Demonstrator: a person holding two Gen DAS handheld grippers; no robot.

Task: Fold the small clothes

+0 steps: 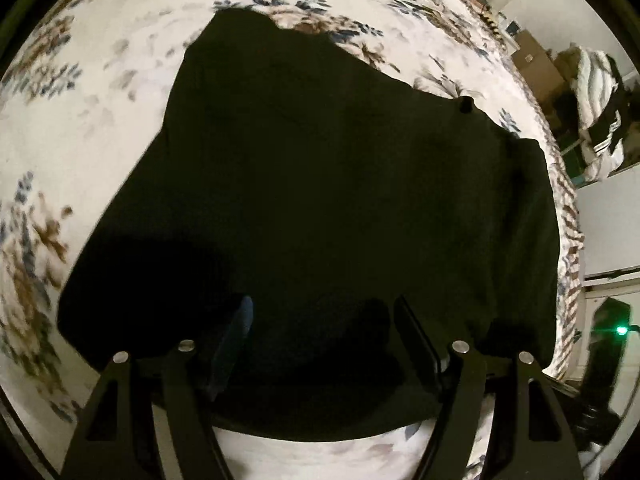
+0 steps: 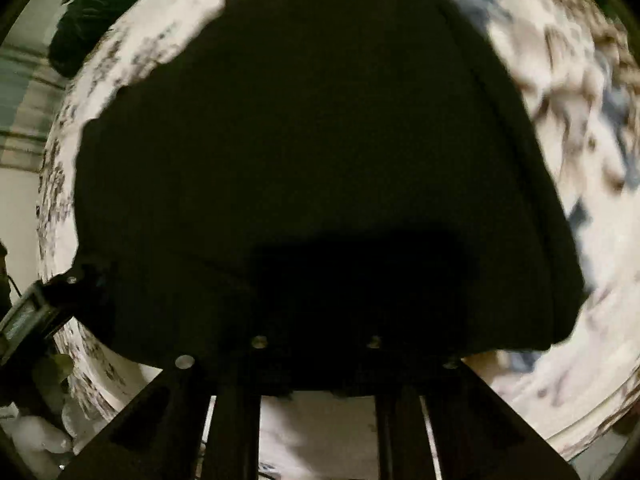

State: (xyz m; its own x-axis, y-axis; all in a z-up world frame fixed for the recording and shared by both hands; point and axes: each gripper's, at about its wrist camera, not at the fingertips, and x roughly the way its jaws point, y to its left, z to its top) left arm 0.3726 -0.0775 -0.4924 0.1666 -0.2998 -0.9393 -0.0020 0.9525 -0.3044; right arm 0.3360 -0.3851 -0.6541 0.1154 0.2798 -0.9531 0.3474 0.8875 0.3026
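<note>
A black garment (image 1: pixel 312 184) lies spread on a white floral bedspread (image 1: pixel 88 92). My left gripper (image 1: pixel 324 312) hangs just above the garment's near edge, its fingers (image 1: pixel 416 336) set wide apart with nothing between them. In the right wrist view the same black garment (image 2: pixel 312 152) fills most of the frame. My right gripper (image 2: pixel 316 360) sits over its near hem, dark against the dark cloth, so the state of its jaws is unclear. The other gripper (image 2: pixel 36 312) shows at the left edge of the right wrist view.
The bedspread (image 2: pixel 580 128) surrounds the garment on all sides. A striped cloth pile (image 1: pixel 600 108) and cardboard boxes (image 1: pixel 536 60) lie beyond the bed's far right edge. A dark device with a green light (image 1: pixel 620 330) stands at the right.
</note>
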